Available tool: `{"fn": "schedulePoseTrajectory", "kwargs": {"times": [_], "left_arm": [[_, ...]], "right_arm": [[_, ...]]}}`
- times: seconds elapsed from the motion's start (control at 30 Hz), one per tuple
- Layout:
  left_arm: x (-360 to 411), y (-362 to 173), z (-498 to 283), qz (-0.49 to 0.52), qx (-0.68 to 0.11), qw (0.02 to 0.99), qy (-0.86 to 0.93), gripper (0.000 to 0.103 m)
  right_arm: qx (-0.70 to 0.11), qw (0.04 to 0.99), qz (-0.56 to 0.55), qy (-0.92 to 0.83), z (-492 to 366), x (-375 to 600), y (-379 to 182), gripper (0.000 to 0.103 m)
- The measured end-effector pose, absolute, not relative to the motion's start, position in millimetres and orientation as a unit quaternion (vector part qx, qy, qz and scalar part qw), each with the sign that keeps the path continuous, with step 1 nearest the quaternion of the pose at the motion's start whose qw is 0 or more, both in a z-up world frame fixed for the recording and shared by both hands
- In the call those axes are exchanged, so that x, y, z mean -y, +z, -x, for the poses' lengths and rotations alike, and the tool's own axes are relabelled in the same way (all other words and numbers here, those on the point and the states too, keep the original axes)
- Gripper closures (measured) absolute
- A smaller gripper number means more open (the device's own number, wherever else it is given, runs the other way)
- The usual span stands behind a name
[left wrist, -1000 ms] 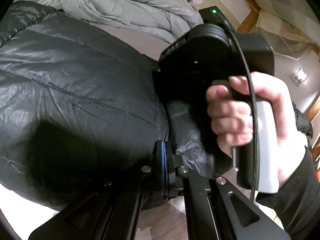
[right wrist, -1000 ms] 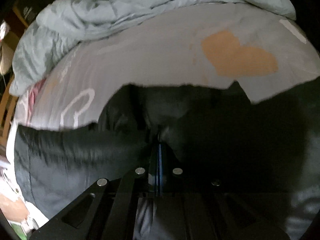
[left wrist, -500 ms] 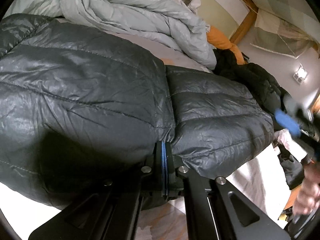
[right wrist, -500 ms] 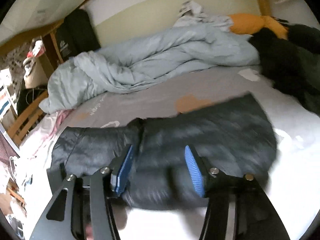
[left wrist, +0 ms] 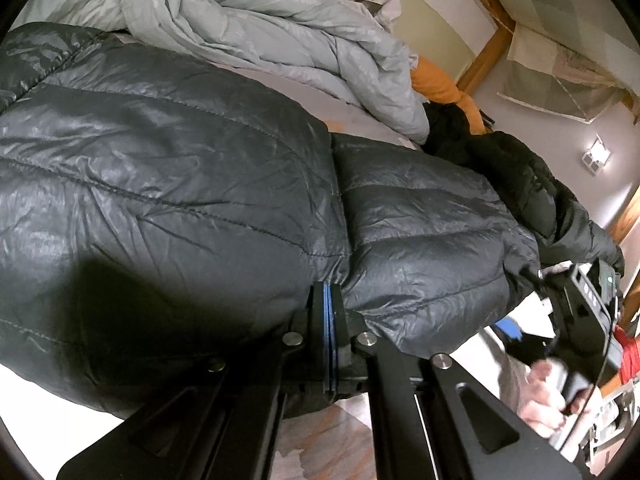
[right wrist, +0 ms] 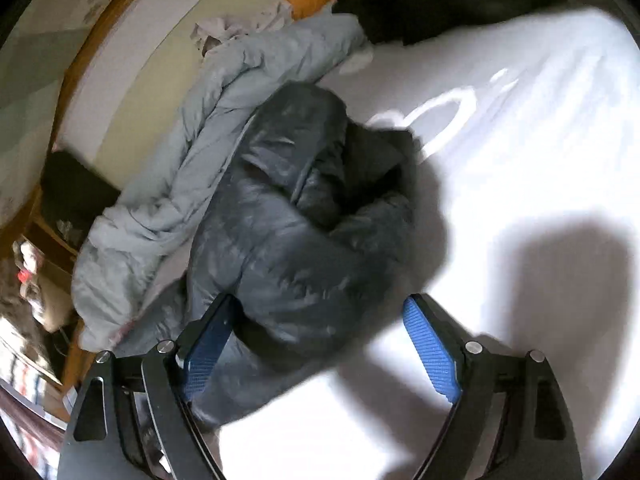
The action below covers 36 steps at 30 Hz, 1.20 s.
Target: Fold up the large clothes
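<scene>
Now L tool (left wrist: 330, 320) pinched on puffer jacket (left wrist: 180, 184) hem, R tool (right wrist: 316, 344) wide, just opening, nothing between, bare sheet (right wrist: 520, 140) beside.

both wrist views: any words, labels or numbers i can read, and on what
No text reads clearly.
Pale letters on the black housing at the left wrist view's right edge: too blurred to read.
White looped print on the bed sheet: blurred, not legible.
Puffer jacket: no label shows.

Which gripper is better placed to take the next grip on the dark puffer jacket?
Right. The right gripper is open and free above the dark puffer jacket; the left gripper is shut on its hem.
</scene>
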State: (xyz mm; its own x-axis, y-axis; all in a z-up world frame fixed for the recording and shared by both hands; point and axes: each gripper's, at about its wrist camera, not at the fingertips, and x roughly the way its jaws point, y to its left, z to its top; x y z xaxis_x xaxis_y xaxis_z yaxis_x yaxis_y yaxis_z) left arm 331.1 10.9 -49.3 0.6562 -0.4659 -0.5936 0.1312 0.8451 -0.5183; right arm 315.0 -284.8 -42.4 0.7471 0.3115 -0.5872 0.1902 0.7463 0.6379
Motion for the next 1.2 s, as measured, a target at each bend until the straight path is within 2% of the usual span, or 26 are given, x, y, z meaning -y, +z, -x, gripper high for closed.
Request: {"fn": "schedulePoseTrajectory", "kwargs": {"times": [0.13,0.17,0.2,0.23,0.27,0.3,0.33,0.4,0.5,0.63,0.83,1.0,1.03,1.1,1.13,1.17,1.2], "left_arm": [[-5.8,-42.9,-325.1,0.199,-0.38,0.891,-0.149,0.1],[-1.1,-36.1,-318.3,0.175,-0.375,0.901,-0.133,0.094],[2.7,-27.8,-310.5,0.149,-0.363,0.913,-0.113,0.076],[3.6,-17.9,-303.0,0.135,-0.348,0.922,-0.102,0.065],[0.2,-7.8,-297.9,0.134,-0.338,0.927,-0.096,0.049],[-7.0,5.3,-293.5,0.138,-0.329,0.93,-0.087,0.039],[-15.5,16.9,-289.2,0.141,-0.321,0.933,-0.077,0.034],[-39.2,41.9,-283.8,0.146,-0.306,0.939,-0.054,0.017],[-80.9,62.0,-280.6,0.138,-0.307,0.941,-0.02,0.001],[-123.5,40.6,-279.1,0.117,-0.361,0.925,0.016,0.001],[-151.9,-16.7,-290.5,0.248,-0.41,0.877,-0.039,0.001],[-149.4,-50.8,-312.6,0.292,-0.426,0.85,-0.1,0.002],[-147.7,-50.1,-312.5,0.288,-0.421,0.854,-0.101,0.006],[-145.3,-48.3,-313.0,0.295,-0.419,0.849,-0.126,0.055],[-144.4,-46.4,-312.7,0.308,-0.419,0.844,-0.132,0.061],[-141.8,-41.5,-310.9,0.309,-0.415,0.845,-0.134,0.076],[-137.1,-35.3,-307.5,0.301,-0.414,0.848,-0.141,0.08]], "right_arm": [[-0.339,0.87,-0.353,0.052,-334.2,276.4,-42.0,0.016],[-0.339,0.867,-0.362,0.052,-337.7,277.1,-44.2,0.017],[-0.34,0.864,-0.368,0.052,-340.5,278.6,-44.7,0.027],[-0.345,0.863,-0.365,0.05,-342.4,279.3,-43.6,0.039],[-0.349,0.866,-0.353,0.052,-343.4,280.1,-40.2,0.044],[-0.347,0.872,-0.339,0.058,-343.0,281.3,-34.8,0.054],[-0.346,0.876,-0.33,0.063,-341.5,283.1,-30.5,0.061],[-0.347,0.879,-0.32,0.073,-337.3,290.7,-19.0,0.065],[-0.343,0.89,-0.294,0.058,-330.2,302.2,-3.2,0.066],[-0.34,0.905,-0.251,0.054,-325.8,319.6,17.9,0.066],[-0.326,0.924,-0.195,0.035,-318.9,326.5,30.1,0.066],[-0.317,0.934,-0.161,0.021,-316.5,316.5,35.2,0.065],[-0.316,0.936,-0.155,0.018,-316.3,315.0,36.0,0.065],[-0.31,0.939,-0.146,0.016,-313.6,310.9,38.8,0.064],[-0.307,0.941,-0.145,0.016,-311.5,308.9,41.0,0.064],[-0.301,0.942,-0.145,0.018,-308.4,307.2,44.3,0.064],[-0.296,0.944,-0.142,0.019,-305.6,304.5,48.9,0.065]]}}
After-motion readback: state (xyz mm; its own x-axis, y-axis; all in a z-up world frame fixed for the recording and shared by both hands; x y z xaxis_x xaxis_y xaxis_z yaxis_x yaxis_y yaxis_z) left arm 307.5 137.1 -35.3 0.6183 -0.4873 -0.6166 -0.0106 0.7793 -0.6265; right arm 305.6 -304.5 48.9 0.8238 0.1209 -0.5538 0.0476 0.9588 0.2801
